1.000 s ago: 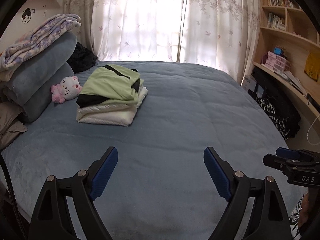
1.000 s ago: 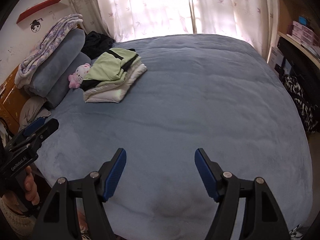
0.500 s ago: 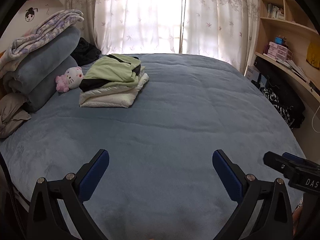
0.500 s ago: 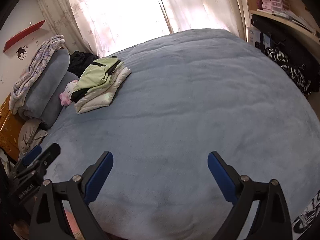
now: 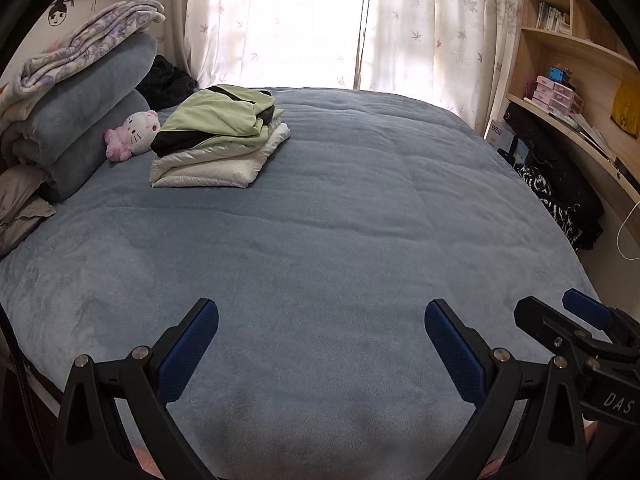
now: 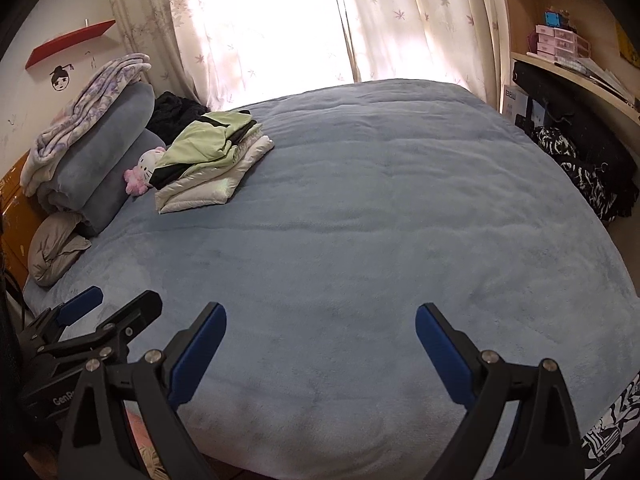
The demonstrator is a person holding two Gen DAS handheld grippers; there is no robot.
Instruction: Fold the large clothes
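A stack of folded clothes (image 5: 216, 140), a light green and black garment on top of white ones, lies at the far left of the blue bed (image 5: 340, 240); it also shows in the right wrist view (image 6: 208, 164). My left gripper (image 5: 322, 336) is open and empty over the bed's near edge. My right gripper (image 6: 320, 340) is open and empty too, beside it. The right gripper also shows at the right edge of the left wrist view (image 5: 576, 324). The left gripper shows at the left edge of the right wrist view (image 6: 100, 320).
Rolled blue blankets (image 5: 92, 120) and a floral blanket are piled at the left, with a pink and white plush cat (image 5: 134, 134). Dark clothes (image 5: 168, 80) lie by the curtain. Shelves (image 5: 576, 92) and dark patterned clothes (image 5: 560, 200) stand right of the bed.
Both grippers have opened wider and shifted a little at the bed's near edge. The right wrist view has levelled out. The folded stack has not moved.
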